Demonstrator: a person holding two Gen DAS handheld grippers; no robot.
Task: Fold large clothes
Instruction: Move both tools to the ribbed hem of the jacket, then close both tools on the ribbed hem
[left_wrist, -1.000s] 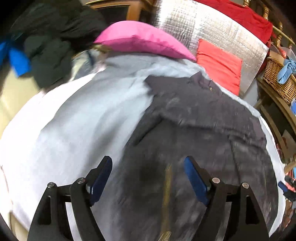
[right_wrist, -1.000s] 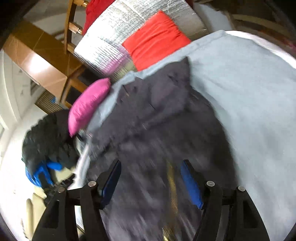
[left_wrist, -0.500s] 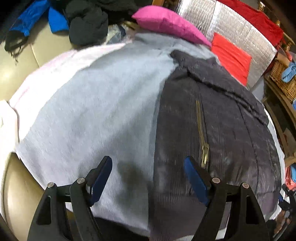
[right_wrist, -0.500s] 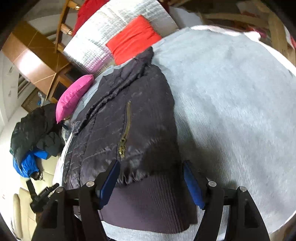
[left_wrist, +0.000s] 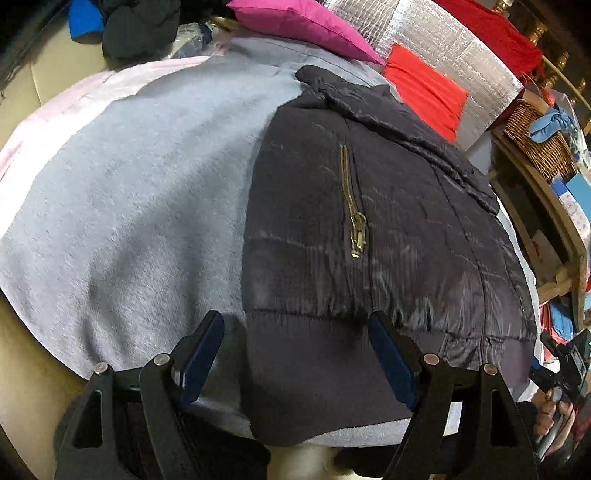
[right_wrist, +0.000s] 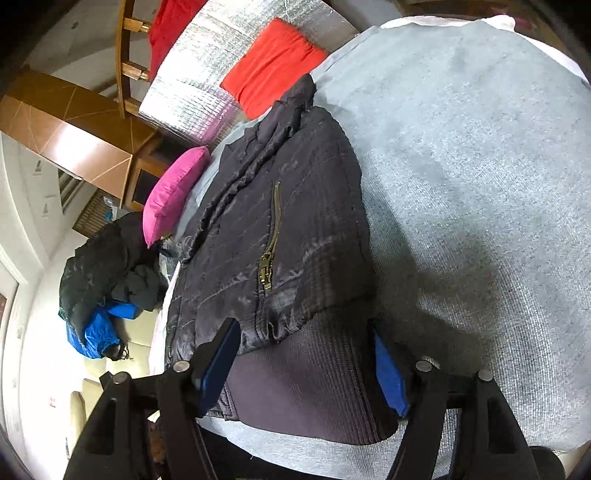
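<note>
A dark quilted jacket (left_wrist: 388, 229) (right_wrist: 295, 221) lies folded lengthwise on a grey blanket (left_wrist: 129, 203) (right_wrist: 480, 184), brass pocket zipper (left_wrist: 354, 221) facing up and collar at the far end. Its ribbed hem (left_wrist: 314, 369) (right_wrist: 303, 387) is at the near edge of the blanket. My left gripper (left_wrist: 295, 325) hovers open just over the hem's left part. Over the hem's right corner, my right gripper (right_wrist: 303, 328) has its jaws wide and closing slightly. The hem lies between them, and the pads do not press on it.
A pink cushion (left_wrist: 295, 26) (right_wrist: 173, 192), a red cushion (left_wrist: 424, 88) and a silver mat (left_wrist: 461, 44) lie beyond the collar. Dark and blue clothes (right_wrist: 103, 266) are heaped on a cream sofa. A wicker basket (left_wrist: 535, 140) sits on shelves. A hand (left_wrist: 550, 417) shows at the right.
Both grippers have drawn back from mid-jacket and dropped toward the near hem, which now sits between their fingers. The jacket lies still and both jaws stay wide.
</note>
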